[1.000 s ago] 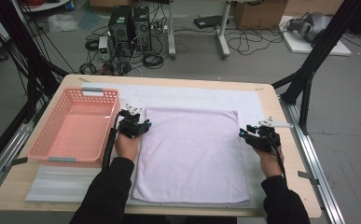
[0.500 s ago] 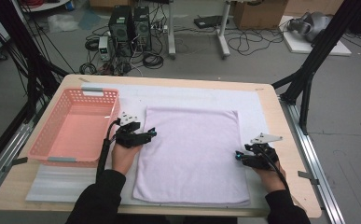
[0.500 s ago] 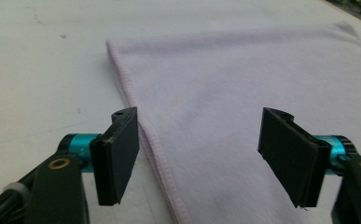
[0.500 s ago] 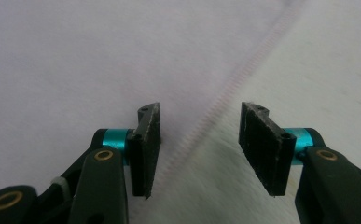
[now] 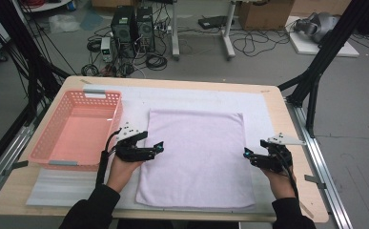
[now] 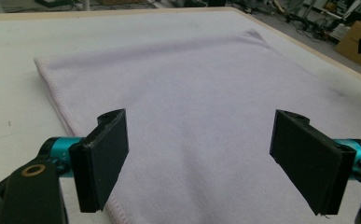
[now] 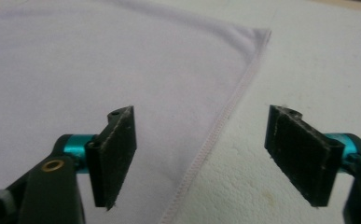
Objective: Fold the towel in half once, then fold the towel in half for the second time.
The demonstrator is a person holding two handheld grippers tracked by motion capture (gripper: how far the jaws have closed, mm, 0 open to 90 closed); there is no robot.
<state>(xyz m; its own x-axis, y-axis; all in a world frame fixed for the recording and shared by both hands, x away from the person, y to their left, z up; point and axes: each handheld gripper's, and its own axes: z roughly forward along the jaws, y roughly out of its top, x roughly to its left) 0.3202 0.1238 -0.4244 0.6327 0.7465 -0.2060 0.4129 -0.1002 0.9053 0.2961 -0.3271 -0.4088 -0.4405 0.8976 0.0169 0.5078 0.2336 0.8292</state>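
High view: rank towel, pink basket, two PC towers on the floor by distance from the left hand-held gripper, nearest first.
From the left hand-held gripper:
1. Towel, directly under its tips, at the towel's left edge.
2. Pink basket, just to its left on the table.
3. PC towers, on the floor beyond the table's far edge.

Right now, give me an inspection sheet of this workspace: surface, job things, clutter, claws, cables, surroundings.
Surface: wooden table covered by a white mat.
Job's things: lilac towel spread flat on the mat.
Clutter: pink basket left of the towel.
Claws: left claw open at the towel's left edge; right claw open at its right edge.
Cables: black cable trails from the left claw.
Surroundings: computer towers, floor wiring, black frame legs.
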